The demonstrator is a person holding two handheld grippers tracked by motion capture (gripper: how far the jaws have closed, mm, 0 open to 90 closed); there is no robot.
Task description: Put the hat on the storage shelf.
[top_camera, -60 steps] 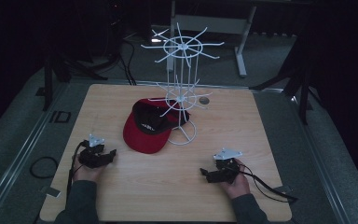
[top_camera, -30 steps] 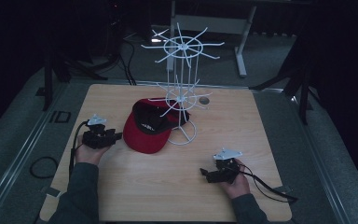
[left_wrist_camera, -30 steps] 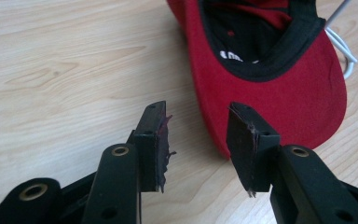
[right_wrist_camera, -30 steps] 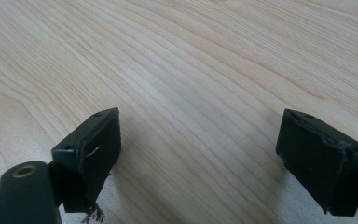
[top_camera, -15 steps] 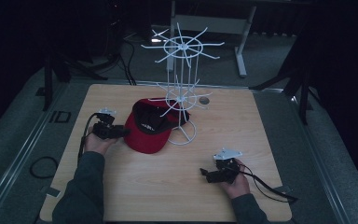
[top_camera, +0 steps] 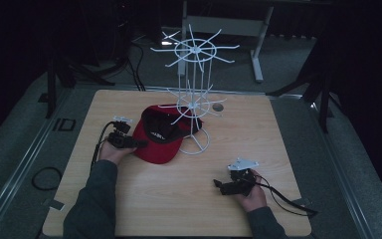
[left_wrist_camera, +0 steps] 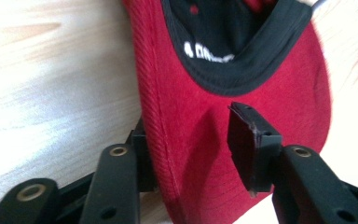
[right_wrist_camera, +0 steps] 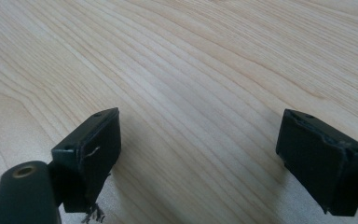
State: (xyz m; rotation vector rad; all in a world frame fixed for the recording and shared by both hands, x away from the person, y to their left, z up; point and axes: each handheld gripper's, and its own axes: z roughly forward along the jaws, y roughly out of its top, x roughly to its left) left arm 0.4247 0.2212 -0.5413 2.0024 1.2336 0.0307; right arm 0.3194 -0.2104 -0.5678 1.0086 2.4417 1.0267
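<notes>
Cap: we see the red cap [top_camera: 158, 142] on the table [top_camera: 258, 134], against the white wire rack [top_camera: 193, 99].
Left tongs [left_wrist_camera: 193, 149]: jaws have just been closing astride its brim; seemingly not yet pinching.
Right tongs [right_wrist_camera: 200, 154]: released, over bare table.

The white wire rack [top_camera: 193, 99] stands mid-desk, its arms spreading over the red cap [top_camera: 161, 137] and blocking any approach from above. The near half of the desk [top_camera: 179, 199] lies open, as does its right side.
</notes>
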